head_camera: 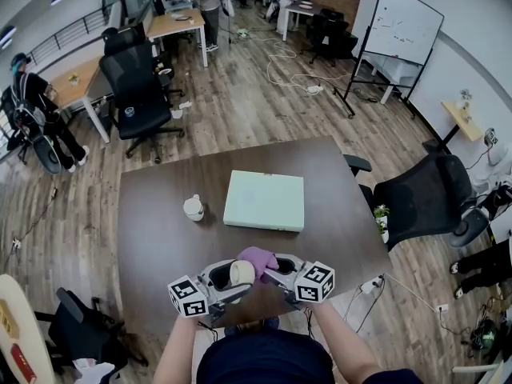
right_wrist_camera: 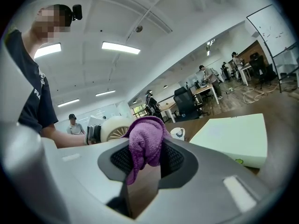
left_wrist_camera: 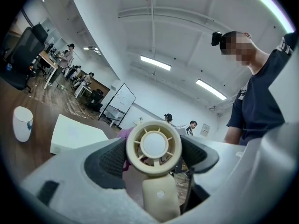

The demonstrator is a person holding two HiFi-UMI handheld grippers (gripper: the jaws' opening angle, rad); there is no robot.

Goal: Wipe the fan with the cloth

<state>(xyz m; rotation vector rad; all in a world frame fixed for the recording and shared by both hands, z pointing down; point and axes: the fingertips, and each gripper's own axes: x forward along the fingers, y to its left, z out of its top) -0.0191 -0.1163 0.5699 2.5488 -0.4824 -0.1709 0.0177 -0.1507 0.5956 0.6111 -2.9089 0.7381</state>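
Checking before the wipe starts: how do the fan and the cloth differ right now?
The fan is cream, rigid and round; the cloth is purple, soft and bunched. The fan sits clamped in the left tongs, the cloth droops from the right tongs. Both are gripped, close together, by the table's near edge.

Table [head_camera: 160, 246]: big, dark brown, in the middle of the room.
Box [head_camera: 264, 200]: flat, pale green, lying on the table near the middle.
Cup [head_camera: 193, 208]: small and white, standing on the table just left of the box, not touching it.
Black chair [head_camera: 420, 198]: at the right side of the table.
Little plant [head_camera: 382, 213]: green, in a white pot, by the table's right edge.
Other black chair [head_camera: 138, 86]: on the wood floor past the table's far side.
Whiteboard [head_camera: 404, 22]: on a stand, far right.
Cables [head_camera: 292, 70]: white, looping on the floor.
Person in dark clothes [head_camera: 36, 106]: by a wooden desk at the left.
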